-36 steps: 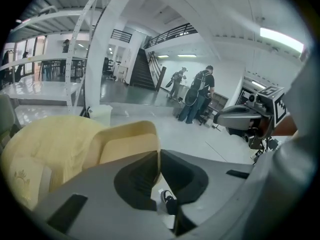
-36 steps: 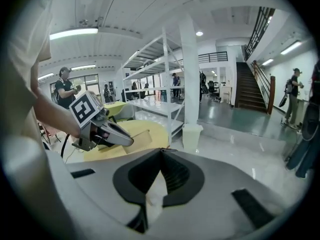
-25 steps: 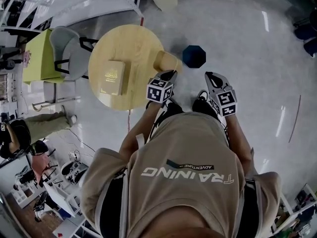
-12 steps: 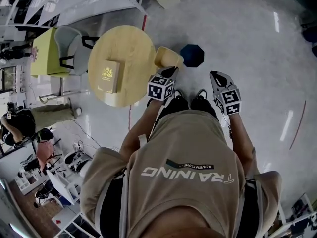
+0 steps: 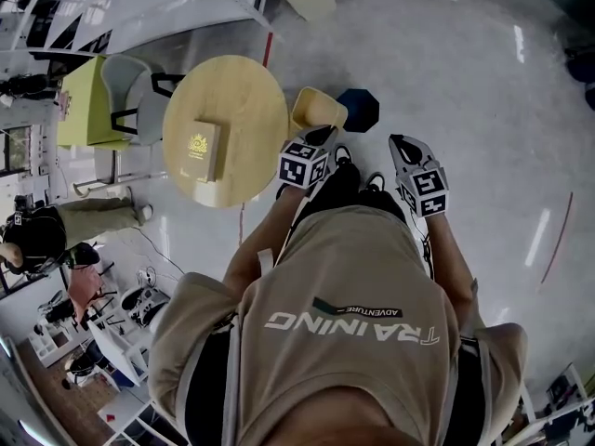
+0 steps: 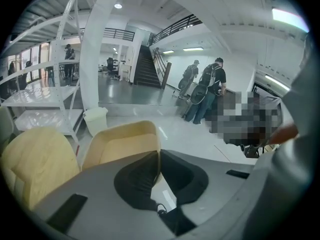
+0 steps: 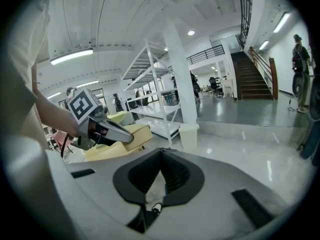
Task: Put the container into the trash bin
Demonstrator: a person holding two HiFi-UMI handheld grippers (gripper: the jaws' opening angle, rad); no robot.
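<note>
Head view: container [image 5: 318, 110] held by its rim, beside the table [image 5: 232, 91].
Pinched in the left hand-held gripper [image 5: 320, 137], jaws nearly together on the thin beige wall, hollow lying just ahead of the tips. Just beyond and to the right of that hand-held gripper, on the floor, the dark bin [image 5: 361, 110]; to its left, the round table with a flat tan box [image 5: 203, 151] on top. Alongside, the right hand-held gripper [image 5: 402, 143], jaws pressed together on nothing.

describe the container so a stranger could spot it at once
Find the round wooden table; just past its right edge, the left tool pinches the container. Unlike the closed box lying on the table, it is an open, hollow, pale-tan tray.
</note>
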